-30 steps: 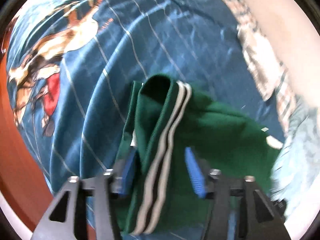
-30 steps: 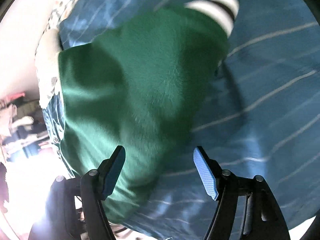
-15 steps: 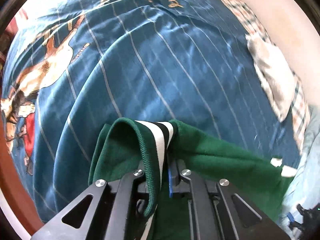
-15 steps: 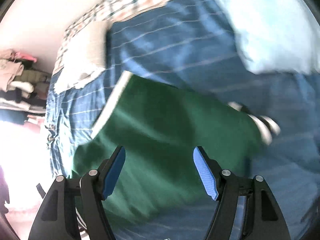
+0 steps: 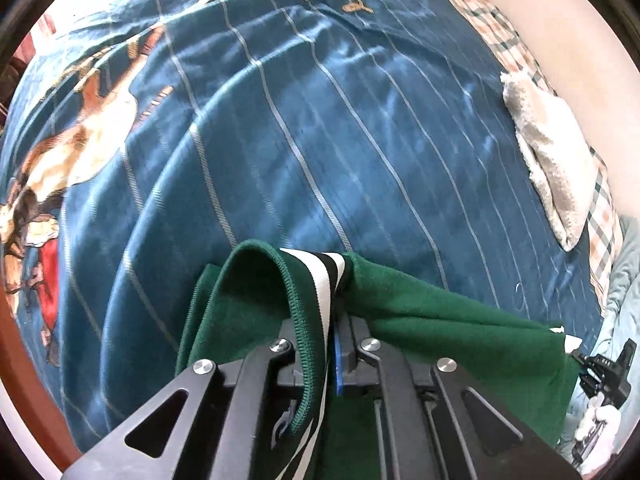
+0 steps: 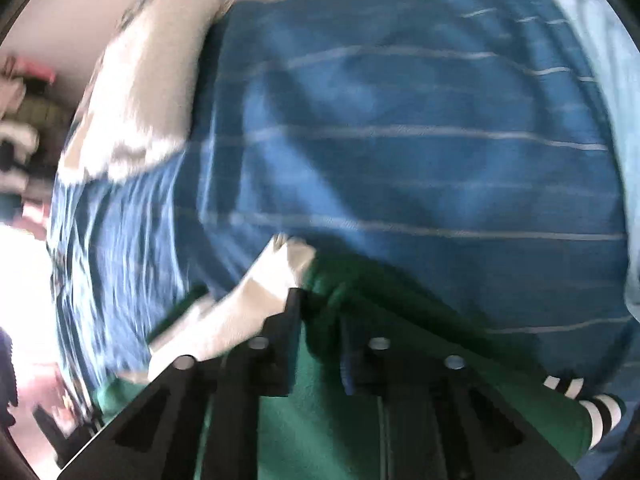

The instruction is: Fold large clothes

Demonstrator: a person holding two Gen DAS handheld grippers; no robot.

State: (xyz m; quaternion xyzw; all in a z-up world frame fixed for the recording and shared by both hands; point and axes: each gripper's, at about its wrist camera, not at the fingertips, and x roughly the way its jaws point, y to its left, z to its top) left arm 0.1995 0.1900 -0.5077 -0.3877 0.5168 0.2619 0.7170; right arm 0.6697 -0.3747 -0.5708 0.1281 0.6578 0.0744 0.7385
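A dark green garment (image 5: 440, 324) with a black-and-white striped band (image 5: 330, 276) hangs over a blue striped bedspread (image 5: 320, 128). My left gripper (image 5: 340, 344) is shut on the garment at the striped band. In the right wrist view my right gripper (image 6: 320, 344) is shut on another part of the green garment (image 6: 420, 320), beside a white patch of it (image 6: 256, 300). A striped cuff (image 6: 600, 412) shows at the lower right. The cloth stretches between both grippers above the bed. The right wrist view is blurred.
The bedspread has a printed figure (image 5: 60, 152) at the left. A grey-white towel (image 5: 556, 168) and plaid fabric (image 5: 496, 28) lie along the right edge by the wall. Pale blue bedding (image 6: 592, 12) lies at the right. Stacked clothes (image 6: 20, 120) stand at the far left.
Both grippers went from open to shut on the green garment, the left first, the right just now. The garment is lifted off the bedspread and pulled taut between them.
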